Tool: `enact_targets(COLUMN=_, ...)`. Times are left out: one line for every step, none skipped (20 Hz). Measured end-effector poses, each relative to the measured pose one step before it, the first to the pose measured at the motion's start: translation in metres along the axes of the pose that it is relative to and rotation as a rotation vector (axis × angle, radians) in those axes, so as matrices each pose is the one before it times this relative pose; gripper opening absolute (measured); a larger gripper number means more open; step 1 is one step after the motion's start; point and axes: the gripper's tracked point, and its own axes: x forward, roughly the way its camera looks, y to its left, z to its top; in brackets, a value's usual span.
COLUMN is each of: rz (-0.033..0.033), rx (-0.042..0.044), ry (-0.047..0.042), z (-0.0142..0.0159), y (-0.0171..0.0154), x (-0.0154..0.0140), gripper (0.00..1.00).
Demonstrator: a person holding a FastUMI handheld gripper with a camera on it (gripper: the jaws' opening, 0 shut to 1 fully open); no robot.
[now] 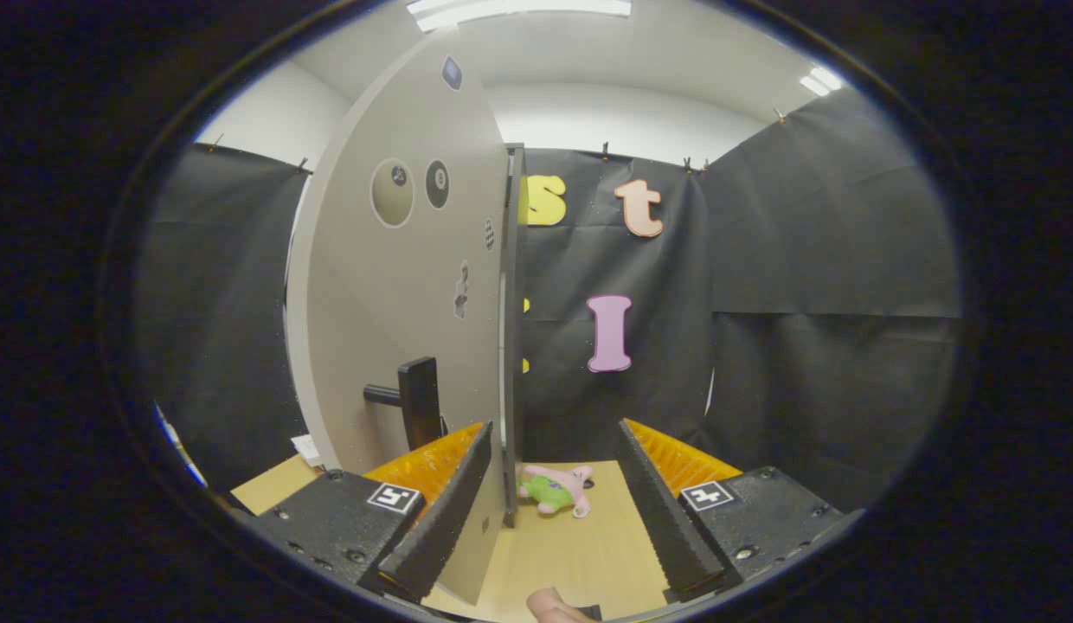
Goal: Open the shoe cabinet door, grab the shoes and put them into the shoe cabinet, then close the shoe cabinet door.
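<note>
The grey cabinet door [398, 285] stands swung open and I see it nearly edge-on, with stickers on its face. Its black handle [415, 402] sticks out on the side left of my fingers. My gripper [555, 428] is open, with a wide gap between the black ribbed fingers [662, 510]. The door's thin free edge [509, 346] runs down inside that gap, close against the left finger, and the right finger is well clear of it. Nothing is pressed between the two fingers.
A light wooden table top [571, 554] lies under the fingers. A small pink and green plush toy [555, 490] lies on it just ahead of them. A person's fingertip [554, 607] shows at the gripper's base. Black cloth walls close the booth behind.
</note>
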Motion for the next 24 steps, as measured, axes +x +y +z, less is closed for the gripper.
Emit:
enact_targets(rz=0.00724, rx=0.00759, ry=-0.00244, z=-0.00006, y=0.00517, x=0.00068, gripper=0.95)
enact_targets(rz=0.00929, rx=0.00242, ry=-0.00608, z=0.00052, y=0.00661, x=0.00035, gripper=0.95)
enact_targets(rz=0.01013, rx=-0.00093, ry=-0.00495, z=0.00048, y=0.00731, x=0.00064, gripper=0.95)
enact_targets(rz=0.00640, rx=-0.00185, ry=-0.00715, z=-0.00024, y=0.00896, x=0.00040, gripper=0.95)
enact_targets(rz=-0.00022, rx=0.00127, ry=-0.00396, z=-0.00091, y=0.00864, x=0.00087, gripper=0.95)
enact_targets(rz=-0.00768, rx=0.00203, ry=-0.00820, z=-0.00070, y=0.00891, x=0.00003, gripper=0.95)
enact_targets(rz=-0.01348, rx=0.00167, ry=-0.02373, z=0.00241, y=0.00855, x=-0.00071, gripper=0.95)
enact_targets(rz=-0.01707, rx=-0.01309, ry=-0.02512, z=0.00255, y=0.00969, x=0.00038, gripper=0.95)
enact_targets(rz=-0.01753, rx=-0.02305, ry=-0.02217, z=0.00088, y=0.01033, x=0.00025, gripper=0.95)
enact_targets(rz=-0.01891, rx=-0.02348, ry=-0.02339, z=0.00081, y=0.00968, x=-0.00281, gripper=0.95)
enact_targets(rz=-0.01456, rx=-0.02184, ry=-0.01888, z=0.00004, y=0.01150, x=-0.00163, gripper=0.95)
enact_targets(rz=-0.00060, rx=-0.01155, ry=0.00048, z=-0.00303, y=0.01207, x=0.00012, gripper=0.94)
enact_targets(rz=0.01610, rx=0.00716, ry=0.03278, z=-0.00857, y=0.01454, x=0.00572, gripper=0.94)
enact_targets(rz=0.02555, rx=0.03656, ry=0.03858, z=-0.00595, y=0.01527, x=0.00452, gripper=0.95)
enact_targets(rz=0.02613, rx=0.03852, ry=0.03021, z=-0.00470, y=0.01491, x=0.00702, gripper=0.95)
enact_targets(rz=0.02677, rx=0.01891, ry=0.01853, z=-0.00195, y=0.01417, x=0.00701, gripper=0.95)
enact_targets(rz=0.02640, rx=0.01124, ry=0.01489, z=-0.00229, y=0.01040, x=0.00861, gripper=0.95)
enact_targets(rz=0.02254, rx=0.00632, ry=0.01951, z=-0.00462, y=0.01081, x=0.00894, gripper=0.95)
enact_targets(rz=0.02255, rx=-0.00089, ry=0.02688, z=-0.00741, y=0.01140, x=0.00708, gripper=0.95)
enact_targets(rz=0.02184, rx=0.00024, ry=0.02317, z=-0.00692, y=0.01363, x=0.00614, gripper=0.95)
enact_targets(rz=0.01993, rx=0.00141, ry=0.01270, z=-0.00371, y=0.01382, x=0.00587, gripper=0.95)
enact_targets(rz=0.01470, rx=-0.00015, ry=0.00574, z=-0.00221, y=0.01160, x=0.00566, gripper=0.95)
enact_targets(rz=0.01118, rx=-0.00284, ry=0.00268, z=-0.00144, y=0.01198, x=0.00396, gripper=0.95)
enact_targets(rz=0.01016, rx=-0.00375, ry=0.00023, z=-0.00263, y=0.01092, x=0.00324, gripper=0.95)
